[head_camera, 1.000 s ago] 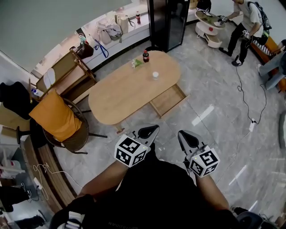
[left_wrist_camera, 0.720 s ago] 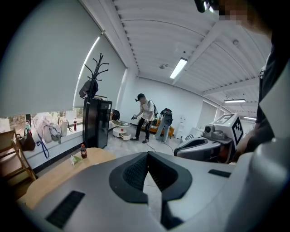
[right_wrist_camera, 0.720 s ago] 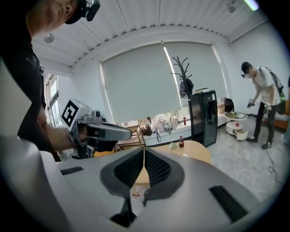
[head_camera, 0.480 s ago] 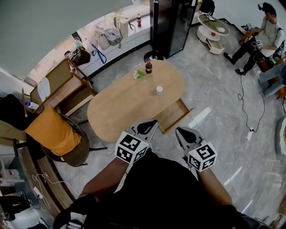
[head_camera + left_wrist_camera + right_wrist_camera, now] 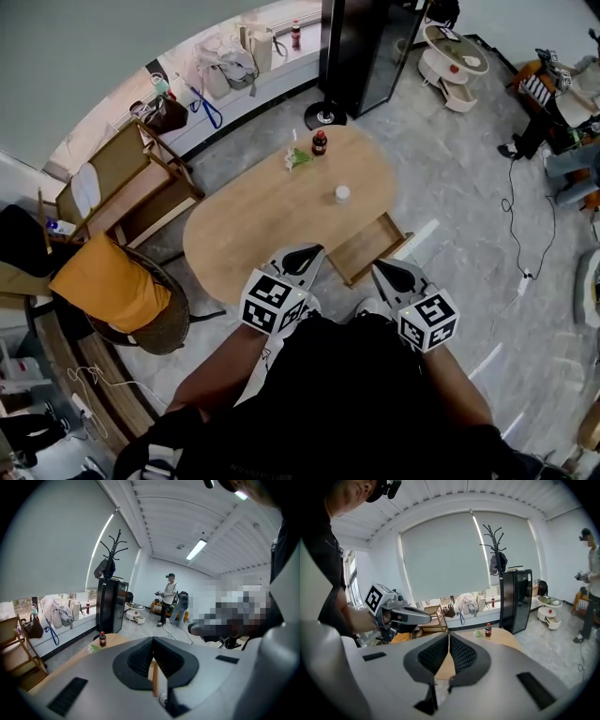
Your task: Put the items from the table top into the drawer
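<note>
On the oval wooden table [image 5: 253, 225] stand a dark bottle with a red cap [image 5: 320, 142], a green packet [image 5: 298, 157] and a small white cup [image 5: 342, 194], all toward the far end. The table's drawer [image 5: 370, 248] is pulled out on its right side. My left gripper [image 5: 302, 258] hovers shut and empty at the table's near edge. My right gripper [image 5: 394, 275] is also shut and empty, just by the drawer's near corner. The left gripper view shows the bottle [image 5: 102, 639] and packet [image 5: 93, 646] far ahead; the right gripper view shows the bottle [image 5: 488, 630] too.
A chair with an orange cushion [image 5: 117, 281] stands left of the table, a wooden rack [image 5: 122, 178] behind it. A black cabinet [image 5: 370, 42] rises beyond the table's far end. Bags [image 5: 225, 61] line the window ledge. A cable [image 5: 516, 216] crosses the floor at right.
The whole view has come closer to the table. Both grippers now sit at its near edge and drawer, where before they were over bare floor. Their jaws stayed shut.
</note>
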The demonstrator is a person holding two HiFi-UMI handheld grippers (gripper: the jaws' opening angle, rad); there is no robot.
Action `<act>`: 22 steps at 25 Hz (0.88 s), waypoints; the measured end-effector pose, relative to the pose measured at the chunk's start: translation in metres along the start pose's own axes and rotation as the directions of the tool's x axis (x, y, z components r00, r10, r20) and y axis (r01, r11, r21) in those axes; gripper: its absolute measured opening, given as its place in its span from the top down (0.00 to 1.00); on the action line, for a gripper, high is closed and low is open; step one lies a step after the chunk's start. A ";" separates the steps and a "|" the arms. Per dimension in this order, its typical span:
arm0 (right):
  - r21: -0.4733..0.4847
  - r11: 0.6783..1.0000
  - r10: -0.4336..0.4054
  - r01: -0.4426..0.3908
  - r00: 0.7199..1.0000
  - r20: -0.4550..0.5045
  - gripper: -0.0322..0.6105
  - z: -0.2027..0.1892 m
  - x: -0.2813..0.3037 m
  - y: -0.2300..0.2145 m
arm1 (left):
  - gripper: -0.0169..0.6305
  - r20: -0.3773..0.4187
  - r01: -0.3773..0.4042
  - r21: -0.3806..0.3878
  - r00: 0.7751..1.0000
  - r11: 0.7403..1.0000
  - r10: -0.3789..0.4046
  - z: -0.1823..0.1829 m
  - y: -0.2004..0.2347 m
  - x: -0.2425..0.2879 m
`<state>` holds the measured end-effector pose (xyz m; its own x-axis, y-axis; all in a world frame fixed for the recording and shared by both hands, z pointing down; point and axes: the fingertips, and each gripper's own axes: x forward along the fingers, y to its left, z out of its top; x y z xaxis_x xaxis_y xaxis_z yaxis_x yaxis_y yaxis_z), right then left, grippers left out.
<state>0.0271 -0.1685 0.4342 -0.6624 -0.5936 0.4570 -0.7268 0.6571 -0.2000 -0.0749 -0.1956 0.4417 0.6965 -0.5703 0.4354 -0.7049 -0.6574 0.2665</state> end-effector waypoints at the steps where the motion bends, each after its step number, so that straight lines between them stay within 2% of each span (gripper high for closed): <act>1: -0.002 1.000 0.002 -0.002 1.000 -0.002 0.94 0.002 0.004 -0.003 | 0.97 -0.008 -0.003 -0.001 1.000 1.000 0.003 -0.001 0.004 0.003; 7: -0.023 1.000 0.009 -0.010 1.000 -0.022 0.94 0.005 0.019 -0.030 | 0.97 -0.016 -0.039 -0.028 0.999 0.999 0.039 -0.002 0.018 0.012; 10: -0.085 0.996 0.008 -0.012 0.999 -0.046 0.94 0.003 0.034 -0.053 | 0.97 -0.026 -0.082 -0.043 0.996 0.996 0.081 -0.004 0.029 0.021; 14: -0.158 0.986 0.028 -0.048 0.991 -0.131 0.94 -0.010 0.070 -0.088 | 0.97 -0.040 -0.132 -0.078 0.991 0.988 0.129 -0.002 0.045 0.039; 17: -0.176 0.979 0.069 -0.102 0.980 -0.188 0.94 -0.032 0.103 -0.114 | 0.97 -0.075 -0.184 -0.111 0.981 0.977 0.177 -0.012 0.055 0.057; 22: -0.155 0.977 0.095 -0.148 0.948 -0.304 0.94 -0.094 0.161 -0.163 | 0.97 -0.163 -0.260 -0.165 0.959 0.951 0.233 -0.042 0.072 0.097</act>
<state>0.0557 -0.3271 0.6221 -0.6419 -0.3587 0.6777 -0.5839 0.8015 -0.1289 -0.0638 -0.2780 0.5393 0.4811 -0.6196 0.6202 -0.8738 -0.3958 0.2825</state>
